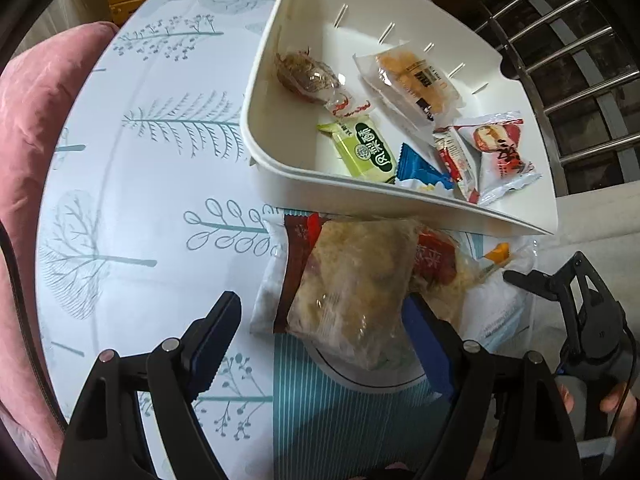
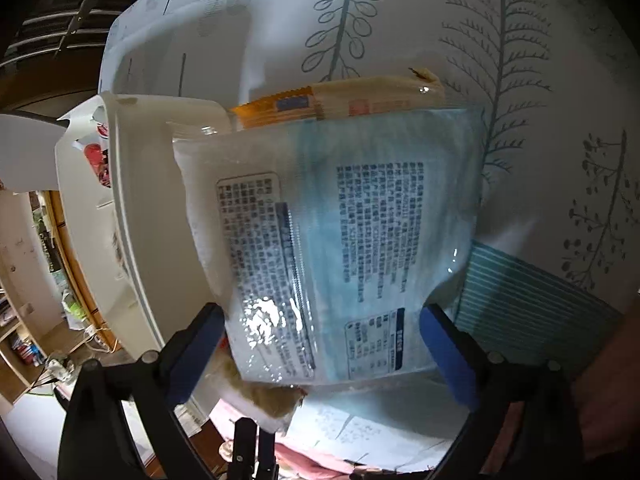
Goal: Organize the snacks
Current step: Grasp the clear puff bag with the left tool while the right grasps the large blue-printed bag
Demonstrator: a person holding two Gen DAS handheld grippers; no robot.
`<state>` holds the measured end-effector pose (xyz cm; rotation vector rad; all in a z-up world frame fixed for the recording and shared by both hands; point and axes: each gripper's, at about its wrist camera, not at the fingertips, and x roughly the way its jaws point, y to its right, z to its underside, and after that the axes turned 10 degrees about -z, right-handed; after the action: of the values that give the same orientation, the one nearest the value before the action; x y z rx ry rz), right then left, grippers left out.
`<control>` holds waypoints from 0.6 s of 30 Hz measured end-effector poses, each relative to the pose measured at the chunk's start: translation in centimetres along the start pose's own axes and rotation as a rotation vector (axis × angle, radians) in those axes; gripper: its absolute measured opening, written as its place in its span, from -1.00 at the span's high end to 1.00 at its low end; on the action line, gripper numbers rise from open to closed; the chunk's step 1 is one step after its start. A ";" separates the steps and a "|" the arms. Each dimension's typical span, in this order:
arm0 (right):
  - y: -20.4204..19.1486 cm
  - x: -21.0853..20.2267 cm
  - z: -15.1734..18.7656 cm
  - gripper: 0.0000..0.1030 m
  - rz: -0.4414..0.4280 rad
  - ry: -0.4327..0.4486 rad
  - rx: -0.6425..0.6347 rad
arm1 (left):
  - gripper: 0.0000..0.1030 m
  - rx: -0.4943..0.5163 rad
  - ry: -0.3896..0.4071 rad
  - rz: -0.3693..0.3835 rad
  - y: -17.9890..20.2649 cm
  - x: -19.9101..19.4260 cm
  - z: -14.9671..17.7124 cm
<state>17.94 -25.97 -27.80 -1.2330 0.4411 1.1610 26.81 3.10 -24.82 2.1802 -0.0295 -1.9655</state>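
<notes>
A white bin [image 1: 400, 204] stands on the round tree-print table and holds several small wrapped snacks, among them a green packet [image 1: 366, 152] and a red-and-white packet [image 1: 500, 152]. A clear bag of pale snacks [image 1: 356, 280] lies on a red packet in front of the bin. My left gripper [image 1: 324, 328] is open, its fingers on either side of that bag. My right gripper [image 2: 324, 340] is open around a large white-and-blue printed packet [image 2: 340, 240]; it also shows in the left wrist view [image 1: 532, 280]. An orange-edged packet [image 2: 340, 102] lies beyond.
The bin's outer wall [image 2: 140, 208] stands left of the printed packet. A teal striped mat [image 1: 340, 420] lies on the table near me. A pink cushioned seat [image 1: 32, 160] is at the left and a metal rail [image 1: 568, 60] at the far right.
</notes>
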 end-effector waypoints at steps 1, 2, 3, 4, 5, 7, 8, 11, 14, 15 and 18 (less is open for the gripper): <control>-0.3 0.1 -0.1 -0.94 0.009 0.004 0.000 | -0.58 -0.001 -0.008 0.000 0.1 0.4 -0.2; -0.4 0.3 -0.3 -0.94 0.017 0.008 0.002 | -0.58 -0.001 -0.015 0.003 0.2 0.8 -0.4; -0.4 0.2 -0.7 -0.94 0.025 0.009 0.005 | -0.58 0.000 -0.019 0.004 0.2 1.0 -0.5; -0.3 0.4 -0.9 -0.94 0.029 0.008 0.008 | -0.58 0.000 -0.025 0.003 0.4 1.3 -0.7; -0.4 0.6 -1.0 -0.94 0.033 0.008 0.013 | -0.58 0.000 -0.027 0.002 0.4 1.4 -0.8; -0.5 0.7 -1.1 -0.94 0.043 0.006 0.014 | -0.58 0.004 -0.033 0.003 0.8 1.9 -1.1; -0.5 0.8 -1.1 -0.94 0.046 0.006 0.013 | -0.58 0.010 -0.037 0.000 1.0 2.1 -1.3; -0.9 1.0 -1.5 -0.94 0.063 0.001 0.007 | -0.51 0.020 -0.037 -0.010 1.6 2.5 -1.5; -1.3 1.2 -2.3 -0.95 0.080 -0.009 0.003 | -0.37 0.034 -0.042 -0.009 2.4 2.8 -1.6; -1.5 1.3 -2.4 -0.95 0.086 -0.012 0.001 | -0.32 0.037 -0.041 -0.009 2.7 2.9 -1.7; -2.2 1.8 -2.6 -0.96 0.110 -0.022 -0.008 | -0.17 0.047 -0.042 0.008 3.1 3.2 -1.8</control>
<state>21.37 -27.30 -29.02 -1.2141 0.4934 1.2699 29.33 -0.21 -27.32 2.1639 -0.0914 -2.0264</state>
